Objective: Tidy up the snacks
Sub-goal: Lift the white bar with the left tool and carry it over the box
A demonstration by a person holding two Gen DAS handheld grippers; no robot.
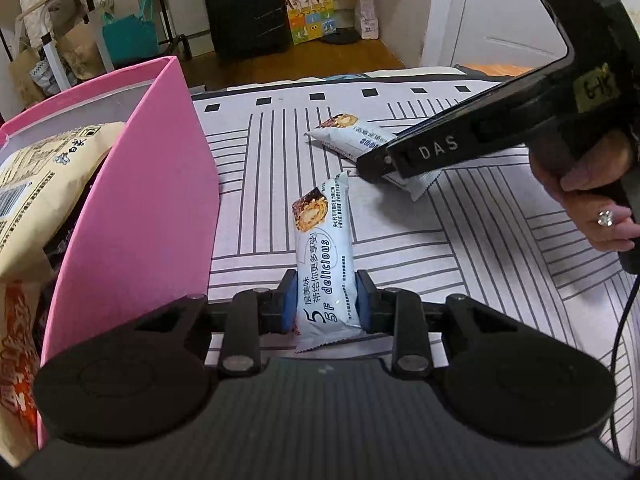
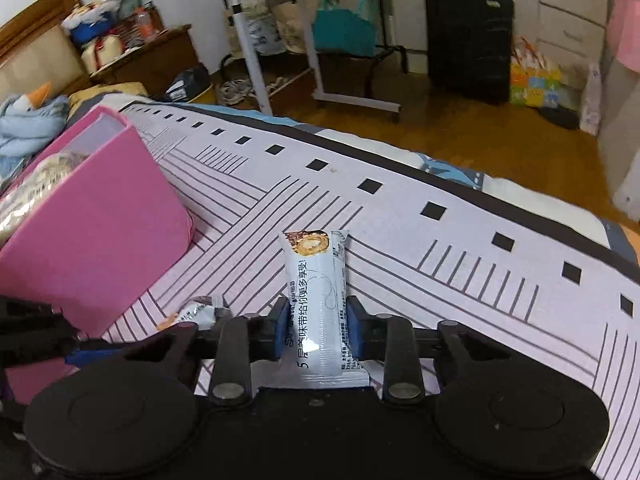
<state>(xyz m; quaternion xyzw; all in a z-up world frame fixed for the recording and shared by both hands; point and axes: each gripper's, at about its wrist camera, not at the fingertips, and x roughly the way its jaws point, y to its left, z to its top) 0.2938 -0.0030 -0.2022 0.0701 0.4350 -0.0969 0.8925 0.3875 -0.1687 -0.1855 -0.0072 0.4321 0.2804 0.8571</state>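
Observation:
My left gripper (image 1: 326,300) is shut on a white snack bar (image 1: 322,248), held just above the striped bedspread (image 1: 500,248), right beside the pink box (image 1: 140,208). My right gripper (image 2: 316,330) is shut on a second white snack bar (image 2: 318,300); in the left wrist view that gripper (image 1: 380,164) comes in from the right and its bar (image 1: 352,136) hangs over the bedspread. The left gripper's bar (image 2: 196,312) peeks out at the lower left of the right wrist view. The pink box (image 2: 100,224) holds a beige snack bag (image 1: 44,184) and an orange packet (image 1: 16,368).
The bed's far edge (image 2: 400,160) drops to a wooden floor. Beyond stand a black suitcase (image 2: 468,36), a white-legged table (image 2: 256,52), a teal bag (image 2: 344,28) and a colourful bag (image 2: 536,80). A blue plush toy (image 2: 28,120) lies behind the box.

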